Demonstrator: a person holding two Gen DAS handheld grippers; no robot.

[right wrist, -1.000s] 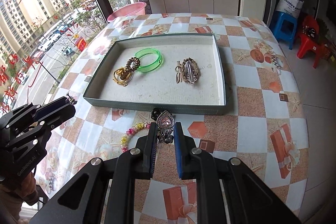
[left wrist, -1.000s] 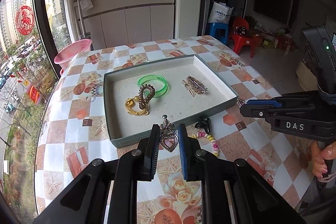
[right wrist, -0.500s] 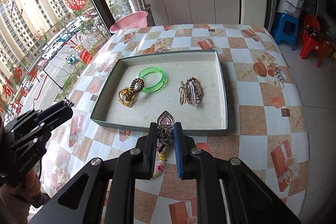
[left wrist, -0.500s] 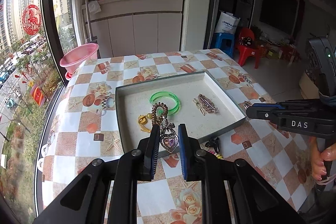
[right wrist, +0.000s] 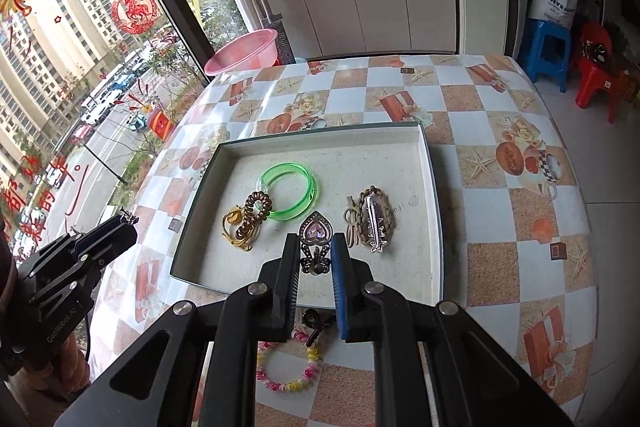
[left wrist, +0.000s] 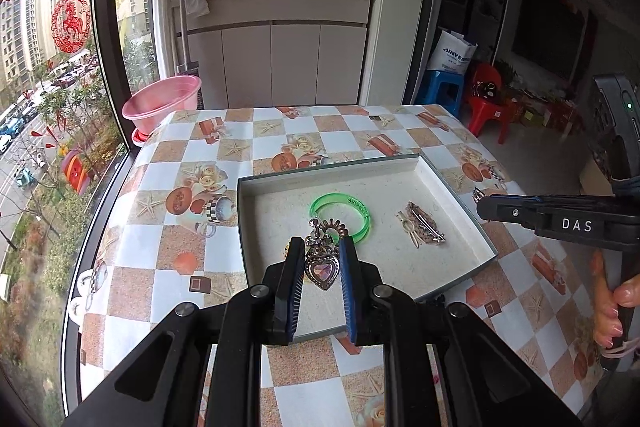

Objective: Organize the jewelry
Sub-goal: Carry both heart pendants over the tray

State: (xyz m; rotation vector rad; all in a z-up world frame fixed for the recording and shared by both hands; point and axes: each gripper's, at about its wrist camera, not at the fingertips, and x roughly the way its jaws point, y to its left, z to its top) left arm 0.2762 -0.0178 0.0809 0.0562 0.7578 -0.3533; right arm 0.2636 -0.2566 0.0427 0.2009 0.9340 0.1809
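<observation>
Your table (right wrist: 520, 211), spread with a checked cloth of starfish and gift boxes, stands against a tall window onto a street, with white cupboards behind it. A pink basin (right wrist: 244, 53) sits past its far left corner. In the middle of the table lies a shallow tray (right wrist: 434, 187) with grey walls and a pale floor. Inside it, toward the left wall, rests a green bangle (right wrist: 290, 191); a brown coiled hair tie (right wrist: 250, 217) touches its near left side, lying over a yellow hair band (right wrist: 232, 227). A braided hair clip (right wrist: 372, 219) lies toward the right wall. Just outside the tray's near wall a beaded bracelet (right wrist: 286, 367) of pink, yellow and white beads lies on the cloth.

Your left gripper (left wrist: 320, 267) is clamped on a heart pendant (left wrist: 321, 269) with a pink stone, held above the tray's near left part. Your right gripper (right wrist: 316, 255) is clamped on a matching heart earring (right wrist: 317, 239), held above the tray's near wall, between the bangle and the clip.
</observation>
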